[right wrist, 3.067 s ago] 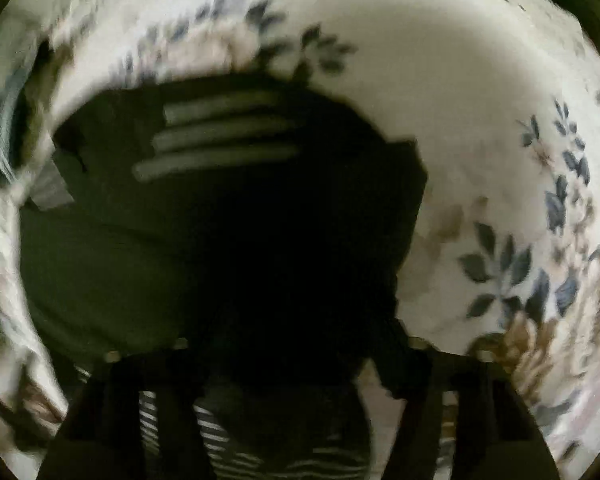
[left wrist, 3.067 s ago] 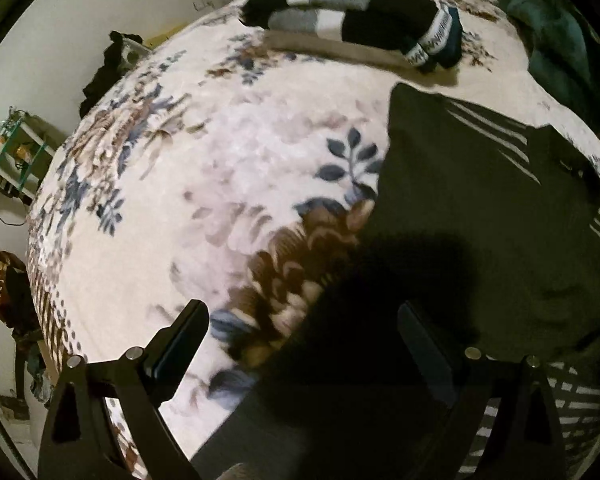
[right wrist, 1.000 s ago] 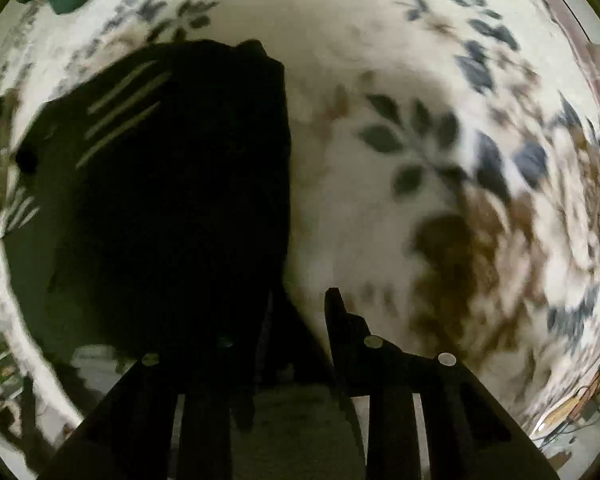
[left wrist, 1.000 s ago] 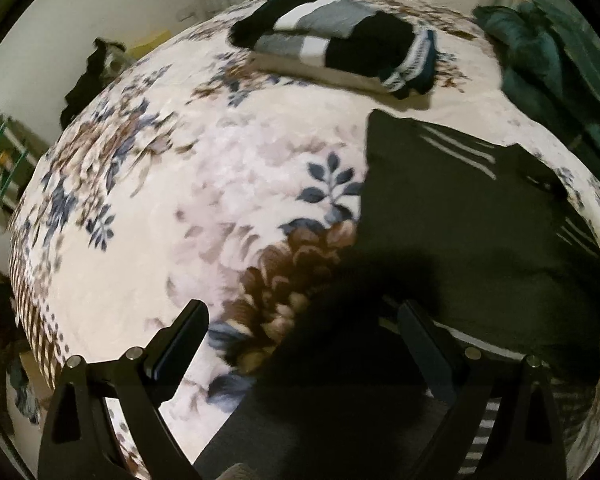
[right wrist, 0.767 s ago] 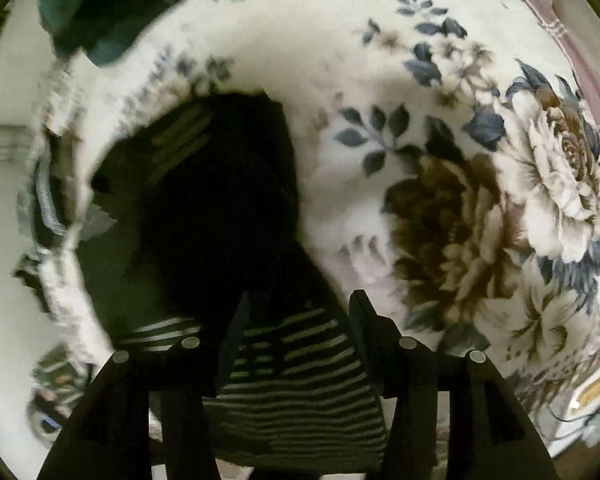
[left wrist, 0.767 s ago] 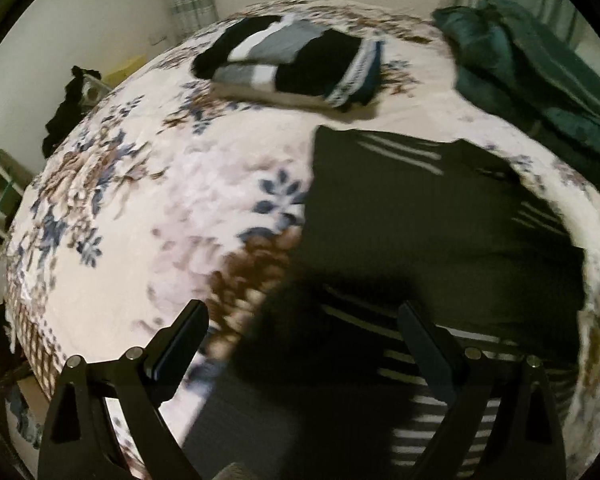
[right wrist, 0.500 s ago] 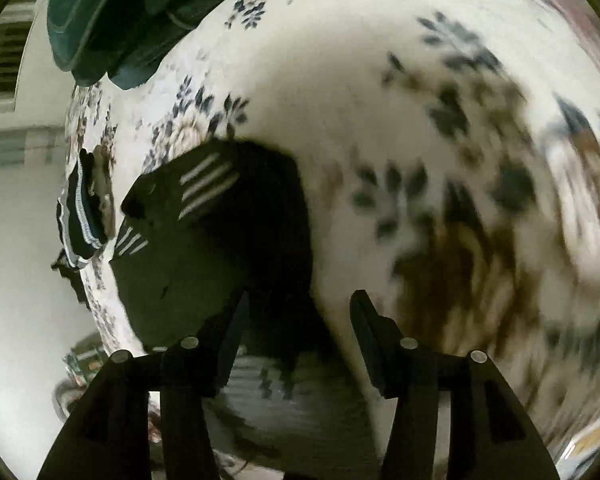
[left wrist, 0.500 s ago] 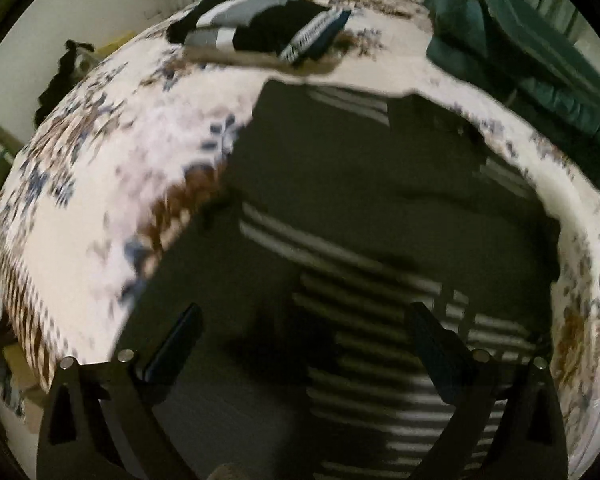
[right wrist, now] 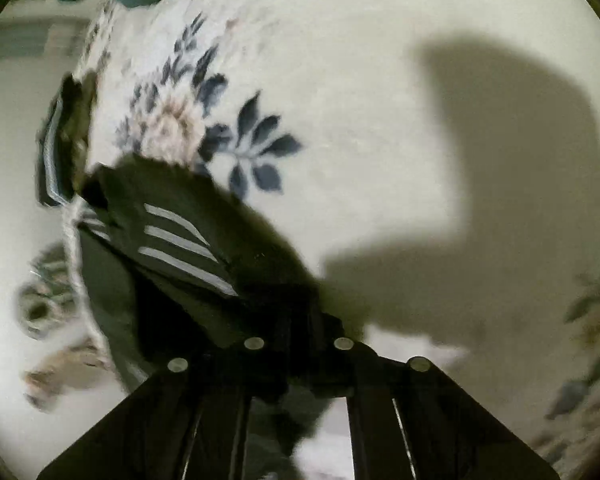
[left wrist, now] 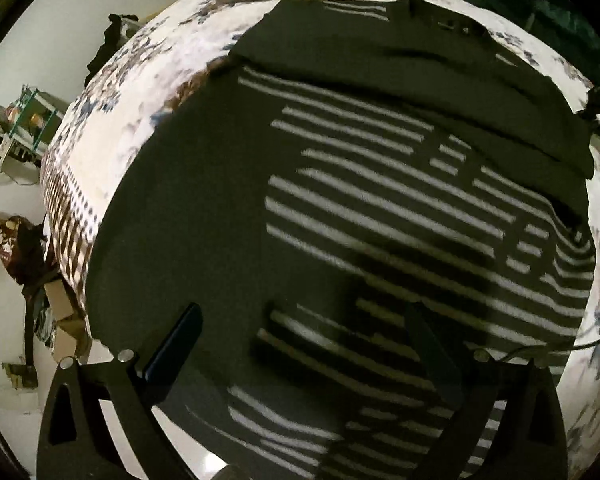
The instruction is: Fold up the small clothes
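My right tongs (right wrist: 298, 344) are clamped on the shirt (left wrist: 340, 208) at lower centre; left tongs (left wrist: 304, 344) gape apart. It's soft, limp; I'd grip hems.

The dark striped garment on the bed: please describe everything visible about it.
The dark striped garment is dark knit-looking cloth with white horizontal stripes, spread over the floral blanket, its top part folded down. The right claw is shut on one striped corner, lifting it. The left claw hangs open above it.
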A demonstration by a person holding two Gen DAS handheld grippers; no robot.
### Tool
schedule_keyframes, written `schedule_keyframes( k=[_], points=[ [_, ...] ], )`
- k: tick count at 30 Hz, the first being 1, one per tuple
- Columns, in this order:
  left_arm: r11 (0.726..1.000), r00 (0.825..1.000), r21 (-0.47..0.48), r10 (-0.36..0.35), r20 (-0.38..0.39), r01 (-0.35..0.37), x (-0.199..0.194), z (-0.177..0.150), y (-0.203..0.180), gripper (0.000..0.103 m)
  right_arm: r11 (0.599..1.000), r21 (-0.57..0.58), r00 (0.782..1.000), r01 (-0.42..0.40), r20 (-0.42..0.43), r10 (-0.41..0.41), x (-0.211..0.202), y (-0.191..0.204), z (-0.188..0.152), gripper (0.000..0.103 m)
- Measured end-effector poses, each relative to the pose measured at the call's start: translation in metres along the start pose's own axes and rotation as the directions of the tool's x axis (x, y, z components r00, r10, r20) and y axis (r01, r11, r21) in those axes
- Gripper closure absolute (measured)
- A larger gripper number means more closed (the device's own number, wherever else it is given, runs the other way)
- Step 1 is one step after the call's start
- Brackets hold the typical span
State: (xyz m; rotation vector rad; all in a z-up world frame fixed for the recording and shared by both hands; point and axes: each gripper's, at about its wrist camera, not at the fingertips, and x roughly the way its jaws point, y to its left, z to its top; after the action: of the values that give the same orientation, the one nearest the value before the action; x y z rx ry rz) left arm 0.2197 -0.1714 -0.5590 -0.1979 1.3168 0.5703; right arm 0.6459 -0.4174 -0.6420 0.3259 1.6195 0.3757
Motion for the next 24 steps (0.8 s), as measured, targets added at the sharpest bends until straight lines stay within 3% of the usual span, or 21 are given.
schedule_keyframes(
  k=[3, 4, 5, 7, 10, 11, 12, 13, 14, 15, 17, 20, 21, 22, 23, 24],
  points=[
    [0.999, 1.000, -0.026, -0.020, 0.002, 0.020, -0.005, -0.005, 0.000, 0.000, 0.998, 0.037, 0.994, 0.051, 0.091, -0.054, -0.029, -0.019, 0.014, 0.103],
    [0.999, 1.000, -0.035, -0.029, 0.003, 0.029, -0.006, -0.007, -0.001, 0.000, 0.984, 0.044, 0.975, 0.171, 0.135, -0.176, -0.034, -0.024, 0.020, 0.103],
    [0.998, 0.999, -0.045, -0.036, 0.002, 0.036, -0.006, -0.009, -0.002, 0.000, 0.979, 0.066, 0.970, 0.194, 0.139, -0.201, -0.036, -0.036, 0.031, 0.103],
    [0.997, 0.999, -0.063, -0.047, -0.006, 0.046, -0.006, -0.011, -0.005, 0.000, 0.984, 0.175, 0.997, 0.038, 0.061, -0.049, -0.033, -0.061, 0.043, 0.103],
    [0.995, 0.998, -0.082, -0.061, 0.000, 0.061, -0.011, -0.013, -0.010, 0.000, 0.984, 0.137, 0.994, -0.111, 0.032, 0.108, -0.044, -0.058, 0.044, 0.100],
    [0.994, 0.998, -0.086, -0.065, 0.002, 0.065, -0.014, -0.014, -0.012, 0.000, 0.986, 0.109, 0.992, -0.125, -0.003, 0.126, -0.045, -0.051, 0.041, 0.087],
    [0.994, 0.998, -0.088, -0.067, 0.008, 0.067, -0.017, -0.015, -0.014, 0.000, 0.987, 0.079, 0.989, -0.141, -0.034, 0.145, -0.044, -0.043, 0.036, 0.059],
    [0.994, 0.998, -0.088, -0.066, 0.016, 0.067, -0.021, -0.016, -0.016, 0.000, 0.987, 0.048, 0.986, -0.154, -0.052, 0.157, -0.042, -0.034, 0.031, 0.045],
    [0.994, 0.998, -0.086, -0.064, 0.020, 0.065, -0.023, -0.017, -0.019, 0.000, 0.985, 0.009, 0.983, -0.170, -0.071, 0.170, -0.037, -0.022, 0.026, 0.033],
    [0.995, 0.998, -0.084, -0.058, 0.025, 0.060, -0.025, -0.017, -0.021, 0.000, 0.987, -0.033, 0.983, -0.158, -0.097, 0.154, -0.029, -0.010, 0.023, 0.033],
    [0.995, 0.998, -0.075, -0.063, 0.027, 0.065, -0.025, -0.018, -0.029, 0.000, 0.992, -0.090, 0.991, -0.093, -0.105, 0.084, -0.012, 0.005, 0.020, 0.033],
    [0.996, 0.998, -0.066, -0.053, 0.018, 0.054, -0.019, -0.018, -0.039, 0.000, 0.999, -0.042, 0.990, -0.008, -0.139, 0.003, 0.026, 0.011, 0.027, 0.033],
    [0.996, 0.999, -0.067, -0.053, 0.014, 0.054, -0.016, -0.018, -0.042, 0.000, 0.999, -0.053, 0.993, 0.012, -0.120, -0.018, 0.029, 0.017, 0.026, 0.038],
    [0.996, 0.999, -0.070, -0.052, 0.007, 0.052, -0.014, -0.018, -0.045, 0.000, 0.994, -0.102, 0.993, 0.026, -0.110, -0.037, 0.029, 0.027, 0.023, 0.052],
    [0.995, 0.998, -0.081, -0.060, 0.004, 0.060, -0.011, -0.019, -0.047, 0.000, 0.986, -0.167, 0.992, 0.024, -0.121, -0.045, 0.030, 0.038, 0.020, 0.094],
    [0.994, 0.998, -0.089, -0.070, 0.004, 0.070, -0.010, -0.019, -0.048, 0.000, 0.972, -0.233, 0.987, 0.022, -0.151, -0.059, 0.030, 0.050, 0.014, 0.097]
  ],
)
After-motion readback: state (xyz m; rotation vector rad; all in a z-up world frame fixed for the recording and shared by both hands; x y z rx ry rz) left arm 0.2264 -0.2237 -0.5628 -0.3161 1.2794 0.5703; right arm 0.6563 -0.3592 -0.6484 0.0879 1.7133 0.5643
